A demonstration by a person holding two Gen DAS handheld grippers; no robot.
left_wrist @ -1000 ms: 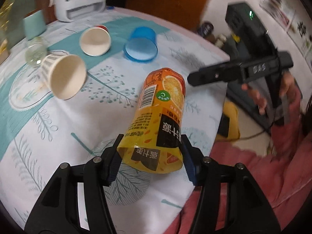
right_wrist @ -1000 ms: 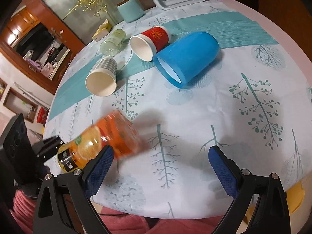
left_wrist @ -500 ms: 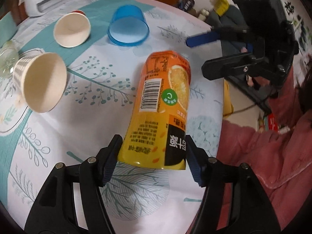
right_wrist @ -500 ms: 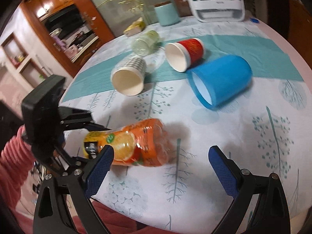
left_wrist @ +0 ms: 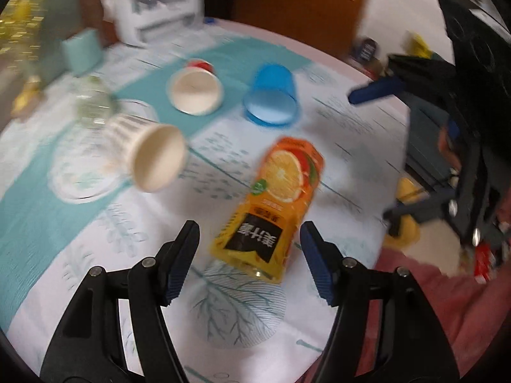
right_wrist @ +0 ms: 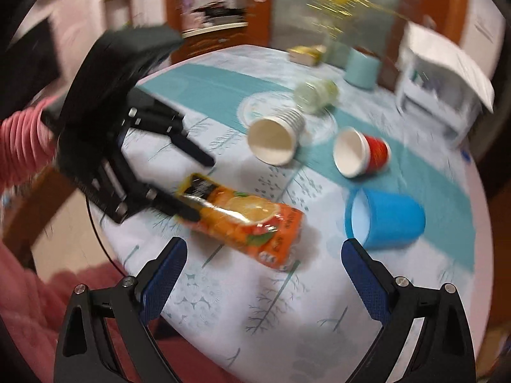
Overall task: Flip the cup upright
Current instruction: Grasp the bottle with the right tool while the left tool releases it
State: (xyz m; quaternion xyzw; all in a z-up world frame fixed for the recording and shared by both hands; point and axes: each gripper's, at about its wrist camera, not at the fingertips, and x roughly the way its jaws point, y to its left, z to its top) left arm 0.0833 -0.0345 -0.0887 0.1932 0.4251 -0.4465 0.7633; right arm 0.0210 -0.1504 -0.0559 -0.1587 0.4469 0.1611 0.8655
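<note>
left gripper (left_wrist: 249, 255): i have its fingers released, spread either side of the orange juice cup's (left_wrist: 271, 204) near end with a gap on both sides; nothing is grasped.
right gripper (right_wrist: 263, 266): fingers wide apart and empty, hovering over the near edge of the surface (right_wrist: 303, 303), pointed between the orange cup and the blue cup (right_wrist: 388, 218).
orange juice cup: lying on its side near the near edge of the surface, its far end aimed toward the middle. it looks like a cut-down juice container; the frames are too blurred for me to tell which end is open.
other cups: the blue cup, the red cup (right_wrist: 362, 153) and the striped paper cup (right_wrist: 276, 135) all lie on their sides further in, toward the middle and far side, rims showing. a pale green glass (right_wrist: 316, 95) lies beyond them.
clutter: a white organiser (left_wrist: 153, 3) and a teal box (left_wrist: 81, 51) sit at the far edge.
progress: by my reading, nothing is upright yet; every cup i can see is still down.
left to do: close on a cup, tip it onto its base and let go. the orange one sits between my left fingers, so i judge it the likeliest target.
</note>
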